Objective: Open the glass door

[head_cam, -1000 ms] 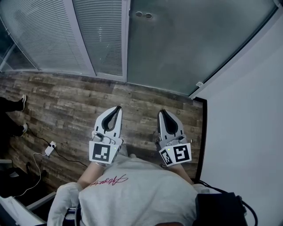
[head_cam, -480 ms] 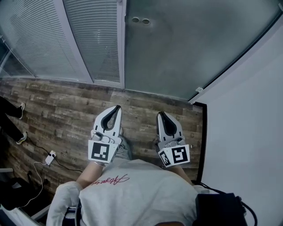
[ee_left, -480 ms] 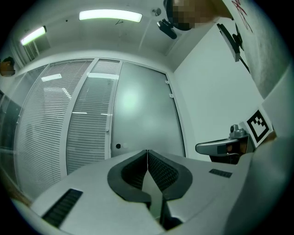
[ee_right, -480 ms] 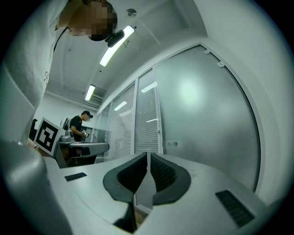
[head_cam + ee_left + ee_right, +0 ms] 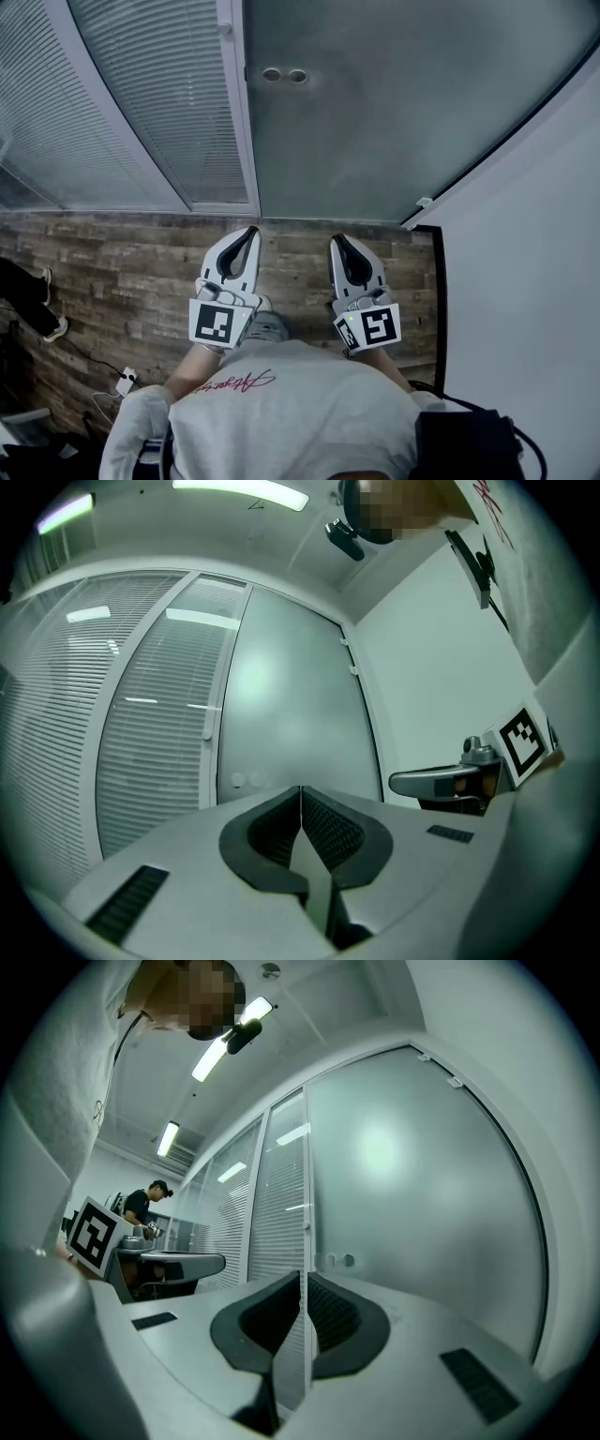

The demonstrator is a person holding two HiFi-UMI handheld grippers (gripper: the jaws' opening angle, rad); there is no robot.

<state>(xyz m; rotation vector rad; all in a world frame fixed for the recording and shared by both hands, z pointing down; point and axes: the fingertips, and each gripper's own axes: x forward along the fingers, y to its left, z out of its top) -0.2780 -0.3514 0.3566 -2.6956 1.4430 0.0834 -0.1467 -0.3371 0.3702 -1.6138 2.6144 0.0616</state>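
A frosted glass door (image 5: 394, 112) stands shut ahead, with two small round fittings (image 5: 284, 75) near its left edge. The same door (image 5: 291, 714) fills the middle of the left gripper view, and the door (image 5: 422, 1204) takes up the right of the right gripper view. My left gripper (image 5: 249, 232) is held level in front of the door, jaws shut with nothing between them. Beside it, my right gripper (image 5: 335, 241) is also shut and empty. Both tips are still a short way back from the glass.
Glass panels with white blinds (image 5: 159, 112) run to the left of the door. A white wall (image 5: 525, 253) closes the right side. The floor (image 5: 122, 272) is wood plank, with a white cable box (image 5: 124, 382) at lower left. A person's shoe (image 5: 54, 329) shows at far left.
Both grippers and the person have moved forward toward the door, which now looms larger and closer. The cable box and the shoes have slid back toward the lower left.
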